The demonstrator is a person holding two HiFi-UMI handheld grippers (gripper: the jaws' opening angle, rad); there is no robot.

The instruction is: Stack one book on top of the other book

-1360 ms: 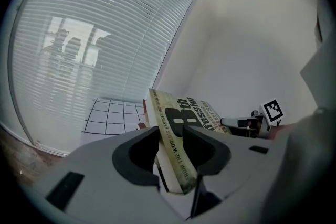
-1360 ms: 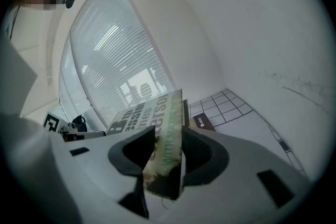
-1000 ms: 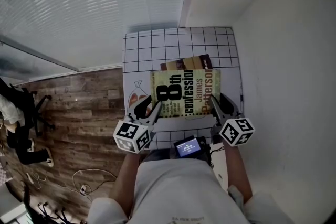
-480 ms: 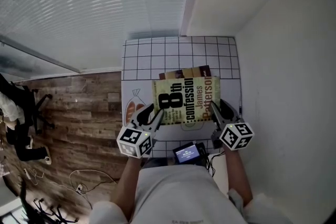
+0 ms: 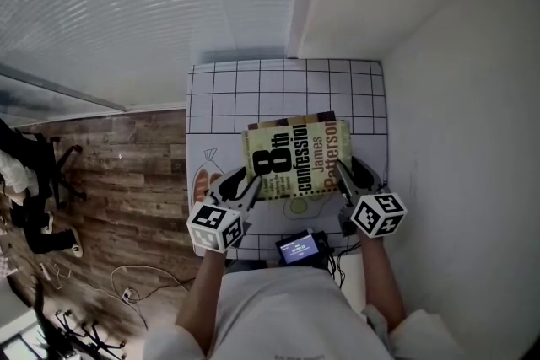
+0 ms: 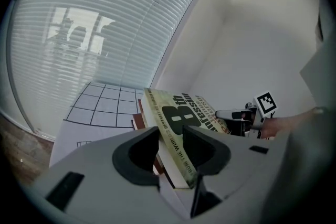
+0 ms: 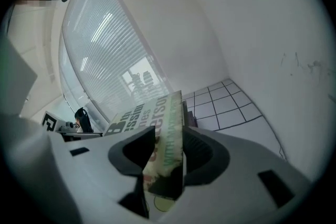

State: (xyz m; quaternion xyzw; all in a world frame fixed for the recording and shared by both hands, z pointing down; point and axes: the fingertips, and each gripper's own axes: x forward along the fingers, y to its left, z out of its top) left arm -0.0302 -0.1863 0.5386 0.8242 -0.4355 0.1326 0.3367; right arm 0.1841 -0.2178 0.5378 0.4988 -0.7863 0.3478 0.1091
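Yellow book (image 5: 297,158) lowered, gripped by left tongs (image 5: 251,180), right tongs (image 5: 342,172)

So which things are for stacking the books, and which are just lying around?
For the job:
green book, gripped at its two sides by the left tongs and right tongs
brown book beneath it
gridded table

Just lying about:
small screen by the person's front
office chair on the wooden floor
cables on the floor
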